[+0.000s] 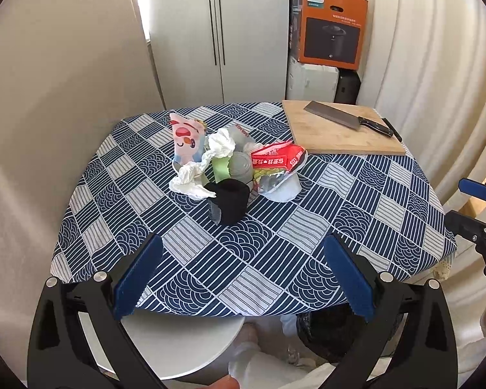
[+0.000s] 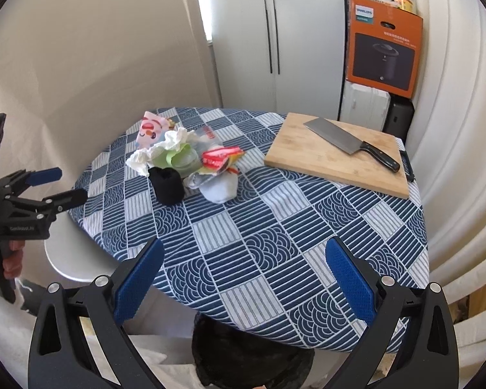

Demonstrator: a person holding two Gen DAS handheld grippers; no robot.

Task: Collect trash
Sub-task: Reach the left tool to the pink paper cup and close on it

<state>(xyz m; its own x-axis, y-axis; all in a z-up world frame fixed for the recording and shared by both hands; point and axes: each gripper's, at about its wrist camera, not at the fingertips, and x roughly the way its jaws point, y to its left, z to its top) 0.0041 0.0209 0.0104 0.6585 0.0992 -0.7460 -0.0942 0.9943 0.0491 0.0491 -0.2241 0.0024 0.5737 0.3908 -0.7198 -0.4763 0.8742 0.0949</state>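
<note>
While both of my grippers hang short of the near edge of the bench (image 1: 356, 201), I see the trash pile (image 1: 233, 165) heaped on the patterned blue-and-white cloth. It is a loose clump: two crumpled white tissues (image 1: 191, 178), one pink cartoon pouch (image 1: 186, 139) standing up at the back, one red snack wrapper (image 1: 277, 157) lying on a white cup (image 1: 283, 189), one green-and-clear plastic piece (image 1: 230, 165), and one black cylinder (image 1: 230, 202) at the front, touching the rest. Other bits in the heap I cannot tell apart.

At 2 o'clock from the pile lies one wooden cutting board (image 2: 337, 155) with one cleaver (image 2: 346, 142) on it. One dark bin (image 2: 249, 356) sits under the bench's near edge.

My left gripper (image 1: 243, 272) has its jaws spread wide with nothing between them; the pile sits at 12 o'clock ahead of them, well apart. My right gripper (image 2: 244, 275) likewise has its jaws wide and empty; from there the pile lies at about 11 o'clock, well apart.
</note>
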